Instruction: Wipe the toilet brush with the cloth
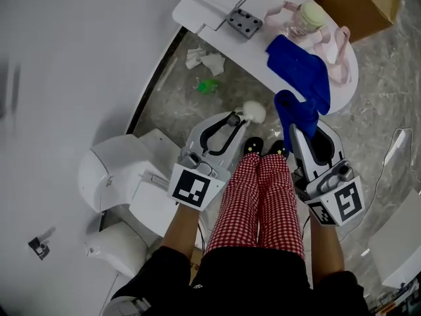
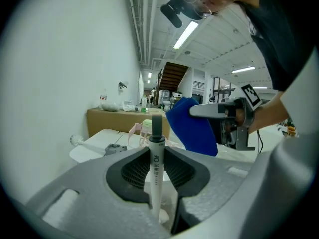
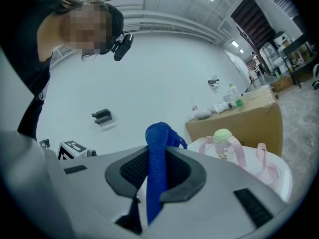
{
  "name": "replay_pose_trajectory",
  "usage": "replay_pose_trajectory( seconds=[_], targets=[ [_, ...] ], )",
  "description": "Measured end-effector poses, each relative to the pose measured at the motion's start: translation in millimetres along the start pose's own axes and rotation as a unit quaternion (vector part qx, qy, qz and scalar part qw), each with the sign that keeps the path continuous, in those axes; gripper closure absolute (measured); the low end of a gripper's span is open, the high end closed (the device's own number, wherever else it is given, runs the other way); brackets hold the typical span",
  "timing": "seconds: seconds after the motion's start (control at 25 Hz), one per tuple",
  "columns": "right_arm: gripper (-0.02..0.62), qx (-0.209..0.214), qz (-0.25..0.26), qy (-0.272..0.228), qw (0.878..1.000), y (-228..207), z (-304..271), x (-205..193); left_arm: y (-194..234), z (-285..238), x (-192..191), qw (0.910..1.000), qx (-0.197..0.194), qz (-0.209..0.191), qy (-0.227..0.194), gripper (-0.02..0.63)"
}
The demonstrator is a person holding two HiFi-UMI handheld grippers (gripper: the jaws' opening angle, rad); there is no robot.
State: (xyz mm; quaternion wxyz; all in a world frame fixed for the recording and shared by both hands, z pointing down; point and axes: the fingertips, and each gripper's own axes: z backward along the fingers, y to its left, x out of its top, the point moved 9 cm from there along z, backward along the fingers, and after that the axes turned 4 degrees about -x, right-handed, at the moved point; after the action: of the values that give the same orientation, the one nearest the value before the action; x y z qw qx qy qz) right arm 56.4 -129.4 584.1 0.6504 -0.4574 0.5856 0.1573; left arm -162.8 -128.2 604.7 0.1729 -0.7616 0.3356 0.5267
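Head view: the left gripper (image 1: 231,120) and right gripper (image 1: 297,133) are held side by side above red-checked trousers (image 1: 260,196), pointing toward 12 o'clock.
Left gripper: clamped on the white handle of the toilet brush (image 2: 155,158), which stands upright between the jaws with a dark cap on top.
Right gripper: clamped on a bunched fold of the blue cloth (image 3: 156,168); the rest hangs loose.
Brush position: in the air in front of the person, at 9 o'clock of the cloth, near it but not touching.
Brush handling: probably light and stiff. The smooth plastic handle could twist between the pads, so a firm hold partway down the handle suits it. The bristle end looks soft.
Cloth handling: soft, limp and light. Pinching it at one bunch leaves a free flap to wrap round the brush.
Head view only: the brush's white bristle head (image 1: 254,112) shows just past the left jaw tips at 1 o'clock. The white surface (image 1: 253,54) at 12 o'clock carries more blue fabric (image 1: 299,64) and a pink-strapped bottle (image 1: 308,15).
Left gripper view only: the print on the handle, and the cloth as a broad flap hanging at 2 o'clock. The bristle head is hidden below the jaws.
Right gripper view only: the cloth rises past the jaw tips as a rolled bunch.
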Motion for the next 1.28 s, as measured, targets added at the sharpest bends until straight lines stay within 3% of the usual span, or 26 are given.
replay_pose_trajectory(
  seconds=[0.36, 0.64, 0.88, 1.28],
  targets=[
    [0.532, 0.036, -0.004, -0.023, 0.999, 15, -11, 22, 1, 18, 34, 0.9981, -0.008, -0.06, 0.004, 0.514],
    [0.532, 0.062, -0.001, -0.038, 0.997, 19, -14, 37, -2, 25, 52, 0.9983, -0.008, -0.058, -0.003, 0.514],
    [0.532, 0.082, -0.004, -0.051, 0.995, 27, -13, 54, -6, 34, 70, 0.9994, 0.006, -0.028, -0.018, 0.514],
    [0.532, 0.127, 0.002, -0.07, 0.989, 58, -17, 88, -9, 59, 111, 0.9983, 0.017, -0.042, -0.036, 0.514]
  ],
)
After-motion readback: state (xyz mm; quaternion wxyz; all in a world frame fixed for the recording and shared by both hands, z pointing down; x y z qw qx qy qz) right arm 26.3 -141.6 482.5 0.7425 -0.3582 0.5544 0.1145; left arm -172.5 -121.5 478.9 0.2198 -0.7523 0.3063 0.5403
